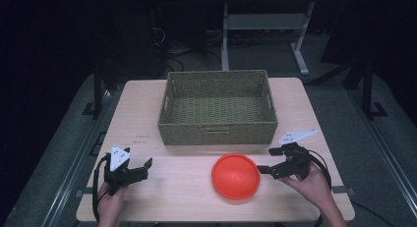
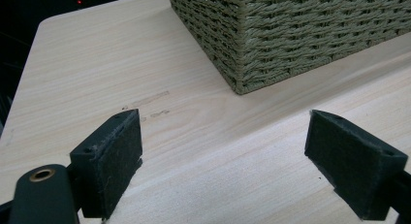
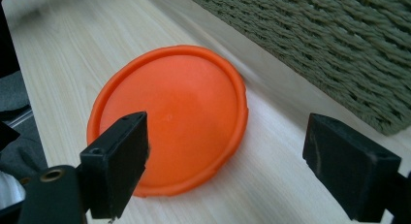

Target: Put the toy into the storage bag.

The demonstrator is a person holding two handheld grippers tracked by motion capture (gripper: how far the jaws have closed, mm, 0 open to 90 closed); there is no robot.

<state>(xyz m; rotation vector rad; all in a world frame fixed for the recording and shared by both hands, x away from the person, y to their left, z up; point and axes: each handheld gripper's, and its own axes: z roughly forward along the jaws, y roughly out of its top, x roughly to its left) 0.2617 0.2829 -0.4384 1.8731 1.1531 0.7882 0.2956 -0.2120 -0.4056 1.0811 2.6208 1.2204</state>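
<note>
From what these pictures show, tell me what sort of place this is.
Probably a lab or workshop set up for recording, not a home: a small wooden table in a dark room, cables on the floor behind it, and a metal-legged bench beyond.

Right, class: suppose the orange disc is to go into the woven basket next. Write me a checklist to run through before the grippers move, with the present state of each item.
1. Right gripper open, jaws spread wide: ok.
2. Right gripper lined up with the orange disc: ok; the disc lies just ahead of its jaws in the right gripper view.
3. Disc held: not ok; it lies on the table, untouched.
4. Woven basket empty inside: ok.
5. Left gripper out of the way: ok; open, over bare table at the near left.
6. Disc rim raised enough to pinch: cannot tell.
</note>
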